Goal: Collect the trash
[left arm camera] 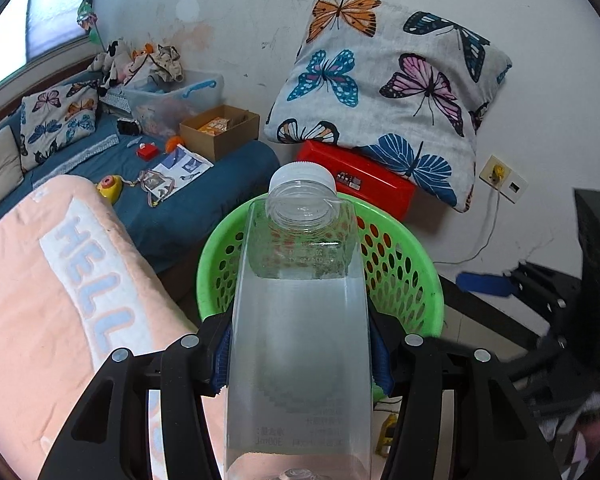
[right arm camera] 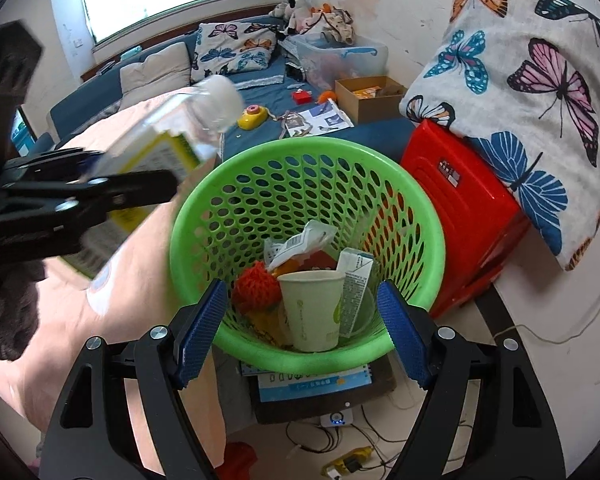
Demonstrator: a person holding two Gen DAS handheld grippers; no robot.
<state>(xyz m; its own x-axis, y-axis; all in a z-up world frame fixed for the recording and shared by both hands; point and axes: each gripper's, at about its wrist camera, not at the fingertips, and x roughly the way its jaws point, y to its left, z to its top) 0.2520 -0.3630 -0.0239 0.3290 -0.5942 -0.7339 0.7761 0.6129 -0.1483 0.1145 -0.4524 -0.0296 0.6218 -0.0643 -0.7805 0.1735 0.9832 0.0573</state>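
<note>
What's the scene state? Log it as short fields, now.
left gripper: shut on bottle
bottle: clear, white cap, held beside the basket
right gripper: open, nothing between its pads, above the basket's near rim
basket: green, holds cup, carton, wrapper, orange net
beside basket: red stool under butterfly pillow

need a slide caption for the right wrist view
Open right gripper above a green basket of trash; left gripper brings a bottle.
</note>
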